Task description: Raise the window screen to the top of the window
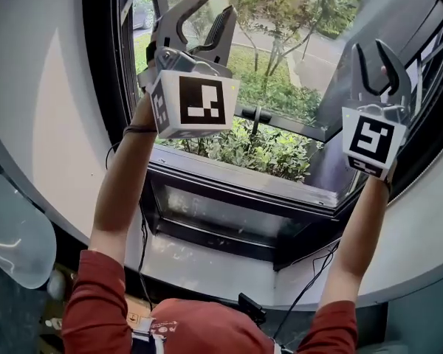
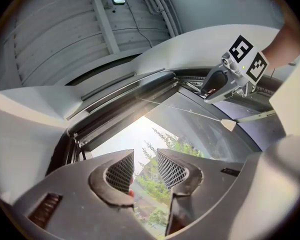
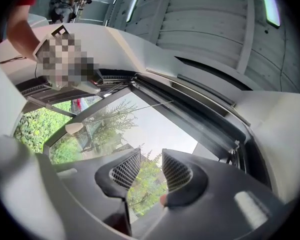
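Observation:
The window screen's dark bar lies up along the top of the window frame; no mesh shows across the opening. A thin cord runs from the bar to a pale pull tab, which the right gripper view shows as well. In the head view both arms reach up in front of the window. My left gripper is open with nothing between its jaws. My right gripper is also open and empty, and the left gripper view shows it beside the upper frame.
The glass sash is swung outward, with a black handle at its lower edge and shrubs beyond. Below is a dark lower frame and a pale sill. A black cable hangs at the left.

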`<state>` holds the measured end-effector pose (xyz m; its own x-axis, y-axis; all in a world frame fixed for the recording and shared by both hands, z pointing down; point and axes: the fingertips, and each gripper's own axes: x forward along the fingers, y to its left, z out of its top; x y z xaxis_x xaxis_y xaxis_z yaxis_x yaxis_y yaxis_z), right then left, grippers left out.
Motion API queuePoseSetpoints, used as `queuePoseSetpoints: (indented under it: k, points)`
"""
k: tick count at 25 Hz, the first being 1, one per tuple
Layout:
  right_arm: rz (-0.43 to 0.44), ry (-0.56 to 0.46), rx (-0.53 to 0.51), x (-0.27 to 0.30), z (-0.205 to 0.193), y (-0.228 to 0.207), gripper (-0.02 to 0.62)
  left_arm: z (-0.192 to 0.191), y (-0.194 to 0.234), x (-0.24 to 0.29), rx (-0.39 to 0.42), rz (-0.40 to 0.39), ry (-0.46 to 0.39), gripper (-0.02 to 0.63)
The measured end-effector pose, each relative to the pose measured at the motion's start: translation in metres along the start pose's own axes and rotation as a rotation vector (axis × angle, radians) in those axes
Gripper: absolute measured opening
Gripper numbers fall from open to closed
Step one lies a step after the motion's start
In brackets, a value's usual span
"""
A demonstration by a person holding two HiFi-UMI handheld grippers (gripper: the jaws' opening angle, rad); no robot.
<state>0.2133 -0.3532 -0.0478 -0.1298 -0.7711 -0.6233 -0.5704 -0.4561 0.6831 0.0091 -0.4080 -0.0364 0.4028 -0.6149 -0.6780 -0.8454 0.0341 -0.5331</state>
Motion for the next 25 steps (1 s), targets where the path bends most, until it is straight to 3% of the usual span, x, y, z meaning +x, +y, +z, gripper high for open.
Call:
queuePoseSetpoints:
  k: [14,25]
  points:
    - [0.045,0.026,0.226,-0.062,-0.027,0.074,0.129,-0.049,-0.062,-0.064,-0.261,-0.045,0.09,0.126]
    - [0.08,0.096,0.362,-0.092,-0.069,0.124,0.129,-0.091,-0.109,-0.094,-0.384,-0.091,0.182,0.124]
